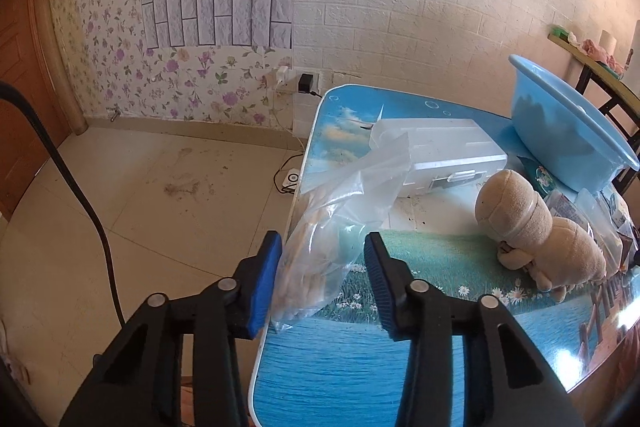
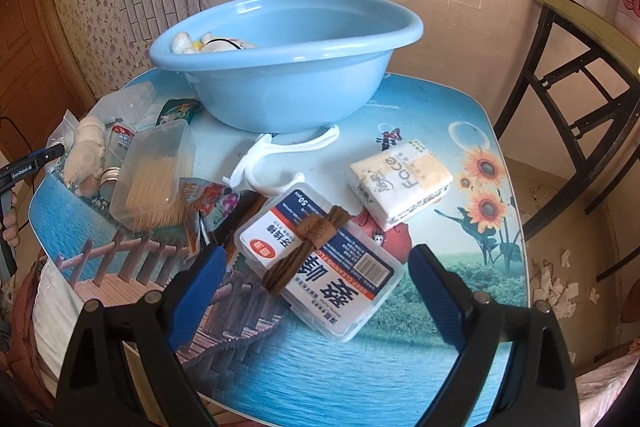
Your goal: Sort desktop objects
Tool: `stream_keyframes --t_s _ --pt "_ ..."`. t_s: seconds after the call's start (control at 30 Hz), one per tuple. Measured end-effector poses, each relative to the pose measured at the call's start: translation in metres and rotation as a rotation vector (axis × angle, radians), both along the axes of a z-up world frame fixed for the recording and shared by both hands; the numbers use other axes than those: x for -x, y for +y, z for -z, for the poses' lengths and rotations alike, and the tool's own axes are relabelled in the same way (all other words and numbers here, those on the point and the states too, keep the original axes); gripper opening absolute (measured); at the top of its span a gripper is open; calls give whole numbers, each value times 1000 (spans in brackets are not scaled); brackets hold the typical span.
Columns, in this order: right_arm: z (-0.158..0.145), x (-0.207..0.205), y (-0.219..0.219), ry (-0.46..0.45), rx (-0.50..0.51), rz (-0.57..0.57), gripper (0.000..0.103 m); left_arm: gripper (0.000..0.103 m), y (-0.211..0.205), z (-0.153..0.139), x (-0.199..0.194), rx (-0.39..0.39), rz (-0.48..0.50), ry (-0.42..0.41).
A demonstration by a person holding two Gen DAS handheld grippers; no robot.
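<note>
— Firstly, item one: how is the left gripper (image 1: 322, 277) entered?
— Entered as narrowed around a clear plastic bag (image 1: 340, 223) of pale sticks at the table's (image 1: 352, 367) left edge; contact of the blue pads (image 1: 264, 287) with the film cannot be told

— And the right gripper (image 2: 316, 301)?
— Listed as spread wide, nothing grasped; a floss-pick box (image 2: 332, 267) is framed between its fingers, with a knotted brown cord (image 2: 308, 247) laid on top

— Remaining stock?
— Recorded: blue basin (image 2: 288, 67) at the back of the table, a white toy (image 2: 208, 43) seen inside; tissue pack (image 2: 400, 183) near the box; toothpick box (image 2: 154, 175); white hanger (image 2: 280, 163) beside the basin; beige plush (image 1: 540, 231) near a white case (image 1: 440, 155)
</note>
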State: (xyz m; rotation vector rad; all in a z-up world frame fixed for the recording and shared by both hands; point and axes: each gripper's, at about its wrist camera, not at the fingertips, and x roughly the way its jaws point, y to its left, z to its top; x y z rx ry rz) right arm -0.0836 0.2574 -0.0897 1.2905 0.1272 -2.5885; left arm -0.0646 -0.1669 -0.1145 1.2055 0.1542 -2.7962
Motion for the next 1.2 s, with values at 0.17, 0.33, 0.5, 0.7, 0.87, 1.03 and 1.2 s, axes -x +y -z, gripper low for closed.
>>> stream_keyframes --t_s 0.17,0.33,0.5,0.7,0.87,1.03,1.2 --pt "7 3 1 -19 17 -13 93 19 10 -2 -7 5 37 13" --pt "6 -3 12 -38 82 -3 81 15 24 -8 -16 0 82 17" --pt "-3 -20 24 4 80 65 81 15 40 -13 -28 -10 98 21" --pt "-1 -21 51 3 8 228 81 16 58 -14 -30 -24 112 20" --pt "7 -14 57 -33 3 266 82 16 69 -9 -29 -31 128 6" --pt "10 -16 46 -65 -44 218 84 17 74 -4 -29 -26 126 -3" --pt "14 -23 36 -76 -9 156 85 17 74 -3 -30 -34 125 1"
